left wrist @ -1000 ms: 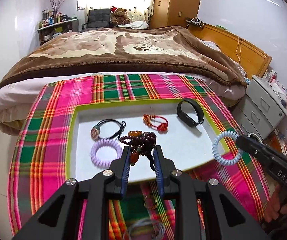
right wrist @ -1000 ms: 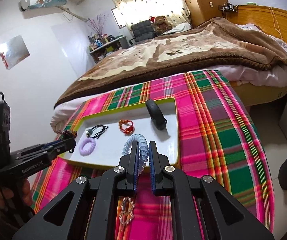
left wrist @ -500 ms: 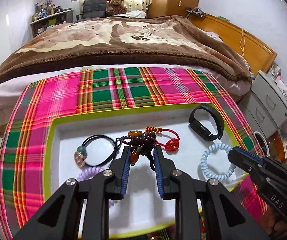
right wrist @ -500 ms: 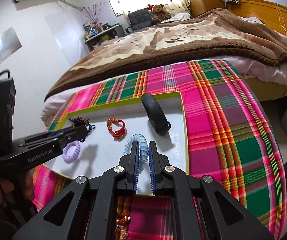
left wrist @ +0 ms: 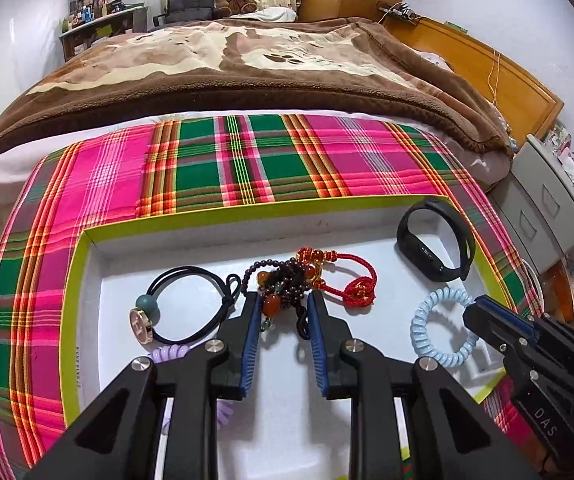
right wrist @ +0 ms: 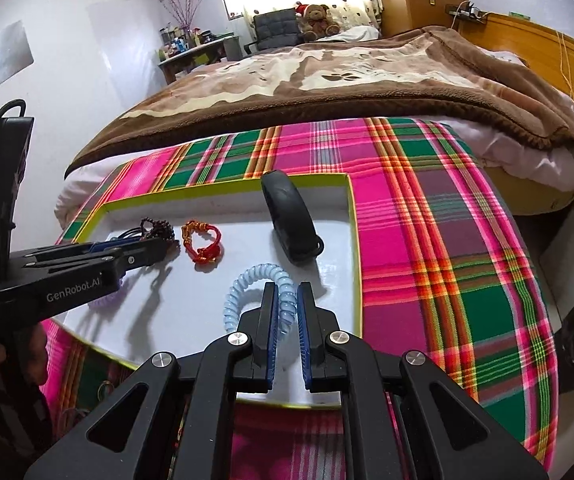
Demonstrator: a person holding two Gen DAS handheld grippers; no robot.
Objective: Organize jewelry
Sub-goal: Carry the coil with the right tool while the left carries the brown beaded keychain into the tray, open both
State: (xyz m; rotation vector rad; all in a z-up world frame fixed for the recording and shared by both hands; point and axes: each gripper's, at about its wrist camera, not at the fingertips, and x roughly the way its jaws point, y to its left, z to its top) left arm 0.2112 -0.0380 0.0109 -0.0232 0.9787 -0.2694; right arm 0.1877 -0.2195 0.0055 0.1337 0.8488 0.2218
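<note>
A white tray with a lime-green rim [left wrist: 75, 300] lies on a plaid cloth. My left gripper [left wrist: 283, 300] is shut on a dark bead bracelet with orange beads [left wrist: 283, 280], held low over the tray's middle. At the tray's right side, my right gripper [right wrist: 287, 292] is shut on a pale blue coil hair tie [right wrist: 247, 280], which hangs just above the floor. In the tray lie a black hair tie with a round charm [left wrist: 183, 304], a red cord bracelet [left wrist: 351, 280], a black fitness band [left wrist: 435, 248] and a lilac coil hair tie [left wrist: 167, 354], partly hidden by my left fingers.
The plaid cloth [right wrist: 427, 240] covers the foot of a bed with a brown blanket [left wrist: 247, 68]. A grey drawer unit [left wrist: 547, 208] stands to the right of the bed. A few loose pieces lie on the cloth below the tray's near edge [right wrist: 103, 388].
Both grippers have come forward and down over the tray, each still carrying its piece. The bead bracelet now hangs between the black hair tie and the red cord bracelet.
</note>
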